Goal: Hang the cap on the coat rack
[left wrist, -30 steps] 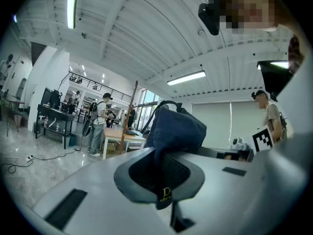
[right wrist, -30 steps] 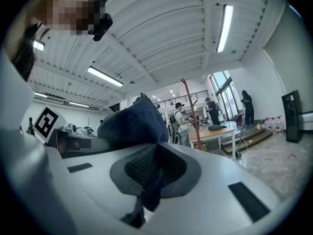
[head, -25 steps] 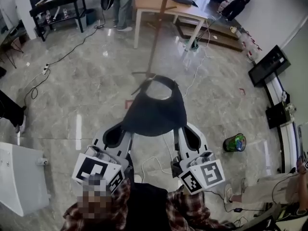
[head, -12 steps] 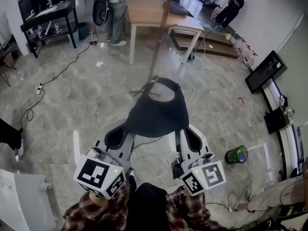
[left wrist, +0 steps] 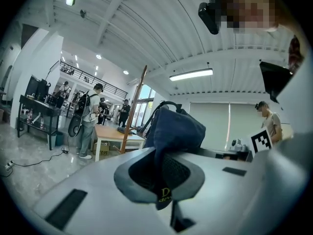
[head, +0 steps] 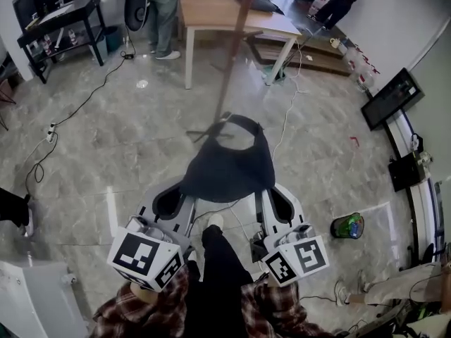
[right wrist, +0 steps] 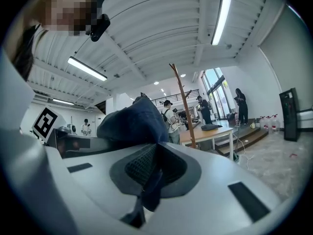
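Note:
A dark navy cap (head: 229, 166) hangs spread between my two grippers, level in front of me. My left gripper (head: 182, 187) is shut on the cap's left edge, and its own view shows the cloth (left wrist: 176, 129) pinched at the left gripper (left wrist: 164, 182). My right gripper (head: 268, 189) is shut on the right edge; there too the cap (right wrist: 137, 121) is clamped in the right gripper (right wrist: 146, 180). The wooden coat rack (head: 232, 55) stands just beyond the cap, its feet partly hidden behind it. Its pole also shows in the left gripper view (left wrist: 135, 109) and the right gripper view (right wrist: 185, 106).
A wooden table (head: 225, 9) stands behind the rack, with people around it. Cables trail over the marble floor. A black shelf (head: 56, 13) is at the far left and a black monitor (head: 391, 96) at the right. A green object (head: 347, 225) lies near my right.
Both grippers and the cap have moved forward together toward the rack and table. The person's leg has stepped forward between the grippers. The grip on the cap is unchanged.

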Motion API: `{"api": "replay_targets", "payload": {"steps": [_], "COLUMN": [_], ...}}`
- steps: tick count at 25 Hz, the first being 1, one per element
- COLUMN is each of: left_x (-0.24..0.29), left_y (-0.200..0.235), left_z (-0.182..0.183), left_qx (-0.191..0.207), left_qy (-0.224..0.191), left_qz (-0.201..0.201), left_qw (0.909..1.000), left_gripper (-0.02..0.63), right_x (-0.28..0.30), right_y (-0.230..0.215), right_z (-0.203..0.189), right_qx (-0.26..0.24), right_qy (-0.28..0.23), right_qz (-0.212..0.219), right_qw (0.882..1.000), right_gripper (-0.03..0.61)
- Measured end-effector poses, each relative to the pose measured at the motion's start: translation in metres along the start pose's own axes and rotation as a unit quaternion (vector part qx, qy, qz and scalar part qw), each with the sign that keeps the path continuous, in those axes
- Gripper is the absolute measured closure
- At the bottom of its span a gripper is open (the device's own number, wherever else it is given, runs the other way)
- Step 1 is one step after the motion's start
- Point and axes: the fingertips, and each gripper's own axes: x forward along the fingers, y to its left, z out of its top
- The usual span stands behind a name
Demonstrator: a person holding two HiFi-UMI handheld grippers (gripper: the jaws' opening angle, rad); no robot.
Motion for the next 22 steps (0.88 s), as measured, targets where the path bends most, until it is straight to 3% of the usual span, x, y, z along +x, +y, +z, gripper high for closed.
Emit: {"api": "replay_targets", "payload": {"steps": [12,22], "left_x": [0.156,0.22], "left_y": [0.044,0.064], "left_z": [0.036,0.049], "left_qx": [0.002,-0.002], "left_qy": [-0.003,0.0], "left_qz": [0.025,0.039], "left_qw": [0.9997,0.9992], "left_gripper": [0.595,0.595], "right_x": [0.117,0.169], "right_y": [-0.117,-0.166], "right_z": [0.032,0.043], "right_qx": [0.009,0.019], "right_qy": [0.008,0.019], "right_qz": [0.03,0.048], "right_qw": [0.999,0.999], "right_gripper": [0.561,0.561]}}
